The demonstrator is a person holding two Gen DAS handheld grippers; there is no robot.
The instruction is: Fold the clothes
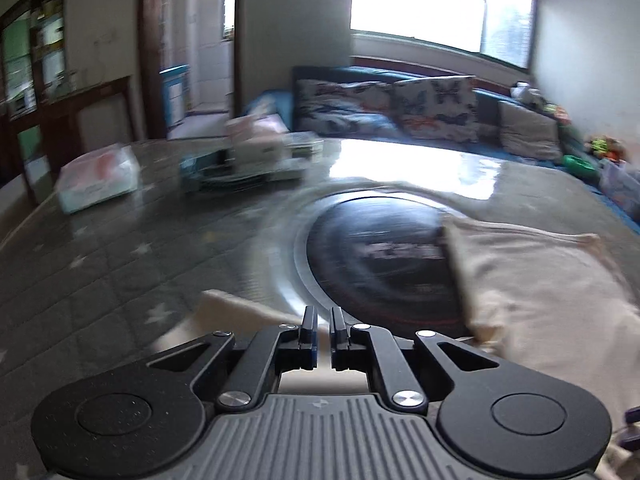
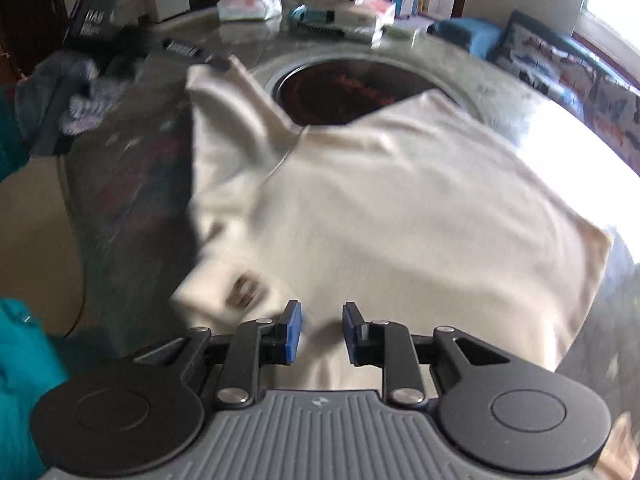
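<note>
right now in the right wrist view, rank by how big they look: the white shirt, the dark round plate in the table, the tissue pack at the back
1. white shirt, by far the largest
2. dark round plate, partly covered by the shirt
3. tissue pack, smallest, though it sits farthest from the camera, so its true size is unsure

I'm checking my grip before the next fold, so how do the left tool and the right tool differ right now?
The left tool has its fingers nearly together, while the right tool shows a clear gap. The left tool points over the dark round inset with white shirt beside it; the right tool sits directly over the shirt. Neither visibly grips cloth.
</note>
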